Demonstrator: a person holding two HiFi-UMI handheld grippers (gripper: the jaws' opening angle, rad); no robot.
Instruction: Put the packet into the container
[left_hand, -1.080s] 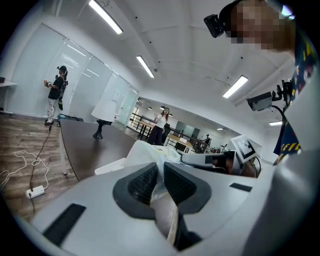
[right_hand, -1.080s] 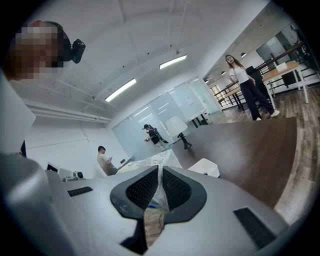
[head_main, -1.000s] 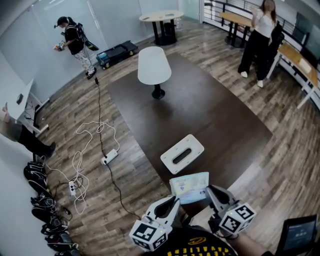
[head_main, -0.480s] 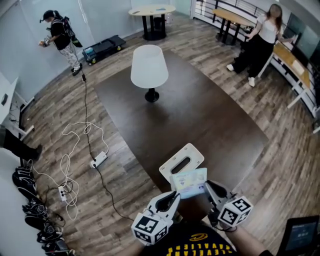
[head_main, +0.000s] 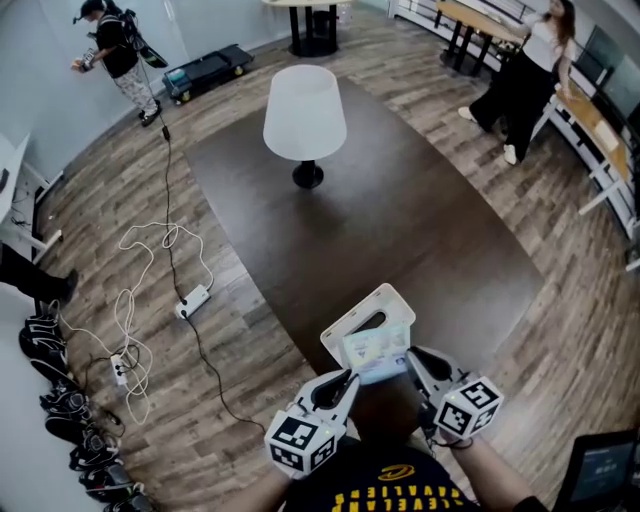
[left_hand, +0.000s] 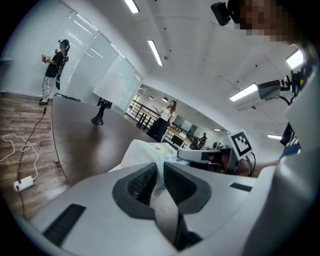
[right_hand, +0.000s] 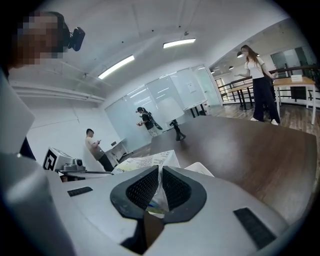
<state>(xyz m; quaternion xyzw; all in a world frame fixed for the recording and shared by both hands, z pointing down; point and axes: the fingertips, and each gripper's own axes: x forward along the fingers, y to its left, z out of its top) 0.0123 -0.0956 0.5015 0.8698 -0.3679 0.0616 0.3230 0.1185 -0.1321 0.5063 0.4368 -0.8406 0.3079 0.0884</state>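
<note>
Head view: left gripper (head_main: 343, 380) and right gripper (head_main: 413, 356) side by side, jaws clamping packet (head_main: 377, 349) over container (head_main: 376, 302).

One packet (head_main: 377, 350); one container (head_main: 385, 300); one lamp (head_main: 304, 112); two grippers (head_main: 345, 380) (head_main: 413, 357)

This is an open-plan office: a long dark brown wooden meeting table (head_main: 420, 220), with a white cone-shaded lamp on a black foot (head_main: 305, 115) near its far end, stands on a grey-brown wood-plank floor (head_main: 110, 180). Frosted glass partition walls (left_hand: 107, 75) and long ceiling strip lights (left_hand: 155, 52) enclose it. Light wooden desks (head_main: 590, 110) line the right side, and white power strips with loose cables (head_main: 190, 300) lie off the table's left edge
</note>
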